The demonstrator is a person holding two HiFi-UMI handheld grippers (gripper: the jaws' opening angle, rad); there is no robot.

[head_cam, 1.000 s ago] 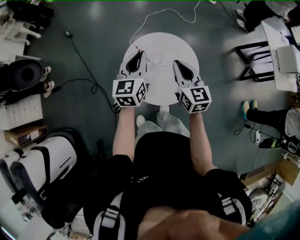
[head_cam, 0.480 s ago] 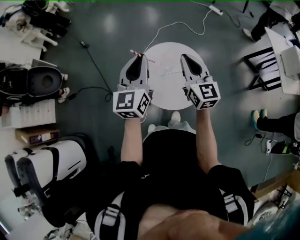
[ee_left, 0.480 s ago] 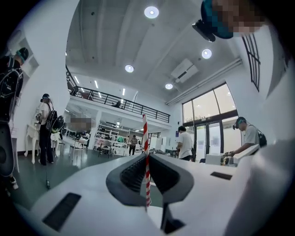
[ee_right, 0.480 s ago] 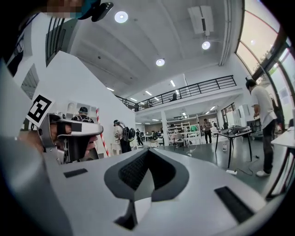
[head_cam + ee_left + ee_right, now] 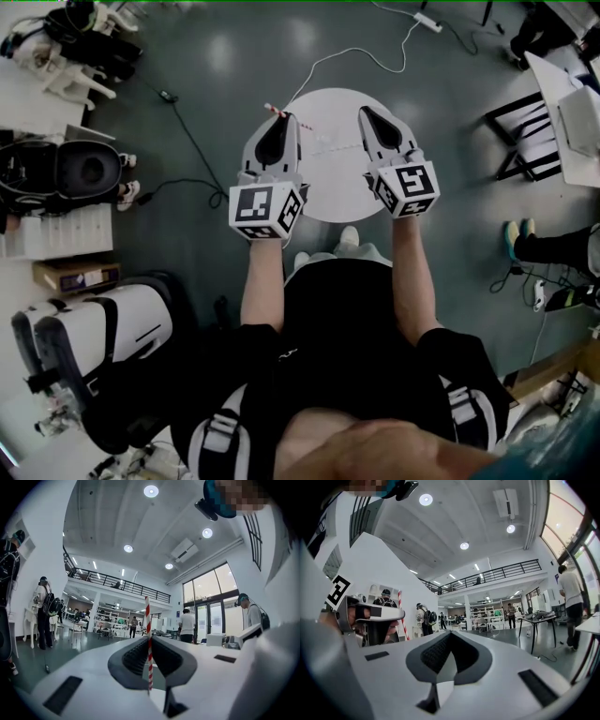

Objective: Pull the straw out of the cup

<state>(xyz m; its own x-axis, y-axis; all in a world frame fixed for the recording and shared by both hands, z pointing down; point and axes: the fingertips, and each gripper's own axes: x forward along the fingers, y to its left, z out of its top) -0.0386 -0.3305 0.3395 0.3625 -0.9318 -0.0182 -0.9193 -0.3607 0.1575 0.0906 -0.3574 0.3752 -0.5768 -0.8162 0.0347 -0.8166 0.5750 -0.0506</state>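
The pull itself looked finished: the left gripper had its jaws narrowed onto the red-and-white straw, which stood upright between them above the round white surface with no cup around it. The right gripper had its jaws together on nothing, and the cup could not be made out clearly. Next would likely come carrying the straw aside and laying it down.
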